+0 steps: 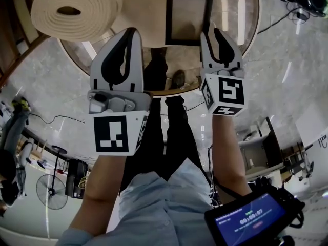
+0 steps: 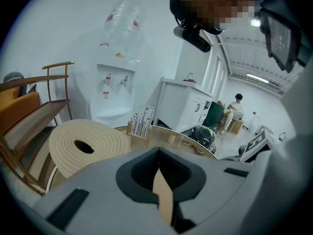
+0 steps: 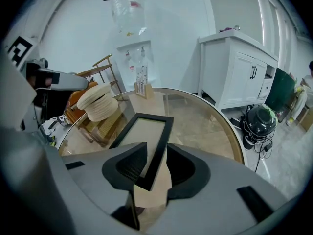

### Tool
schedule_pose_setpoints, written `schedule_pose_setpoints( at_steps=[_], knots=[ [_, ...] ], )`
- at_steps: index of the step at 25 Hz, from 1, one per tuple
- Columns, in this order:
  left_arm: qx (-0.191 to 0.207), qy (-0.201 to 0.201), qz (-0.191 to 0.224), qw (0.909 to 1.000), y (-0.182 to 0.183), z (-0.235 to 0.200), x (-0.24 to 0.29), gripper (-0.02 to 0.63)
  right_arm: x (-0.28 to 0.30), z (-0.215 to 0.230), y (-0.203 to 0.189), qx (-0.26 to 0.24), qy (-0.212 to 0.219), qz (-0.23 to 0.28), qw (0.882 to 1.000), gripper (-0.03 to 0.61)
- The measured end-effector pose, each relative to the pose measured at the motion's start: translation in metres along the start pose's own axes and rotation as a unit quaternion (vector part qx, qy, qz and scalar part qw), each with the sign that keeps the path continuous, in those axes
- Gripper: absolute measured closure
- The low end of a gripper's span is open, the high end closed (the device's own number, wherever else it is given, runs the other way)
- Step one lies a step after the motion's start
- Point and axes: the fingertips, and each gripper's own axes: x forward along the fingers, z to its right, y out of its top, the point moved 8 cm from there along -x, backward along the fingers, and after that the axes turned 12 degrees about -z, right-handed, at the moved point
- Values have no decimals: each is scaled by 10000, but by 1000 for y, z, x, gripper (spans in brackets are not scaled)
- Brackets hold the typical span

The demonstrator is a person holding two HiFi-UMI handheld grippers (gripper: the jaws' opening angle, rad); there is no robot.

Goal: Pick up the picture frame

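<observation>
Closest to lens: black handheld device with lit blue screen, low right in head view. Beyond it, round glass-topped desk with wooden rim, spread across the top of that view. On desk's left part: big cream rolled mat, lying on its side. Left grey gripper: claw closed tip to tip, nothing in it, over desk just right of mat. Right grey gripper: claw spread wide, near corner of black rectangular picture frame with pale pane between the pads, no pad pressing it. Picture frame: flat on desk, well apart from mat, under right claw. Smallest: printed card in wooden stand, upright by desk's far rim.
</observation>
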Motion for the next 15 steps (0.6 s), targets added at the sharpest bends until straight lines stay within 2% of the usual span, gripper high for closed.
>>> schedule_pose_setpoints(
  at_steps=[15],
  knots=[
    [-24, -1, -110, 9999, -12, -5, 7, 603, 24, 3, -12, 207, 79, -82, 9997, 445]
  ],
)
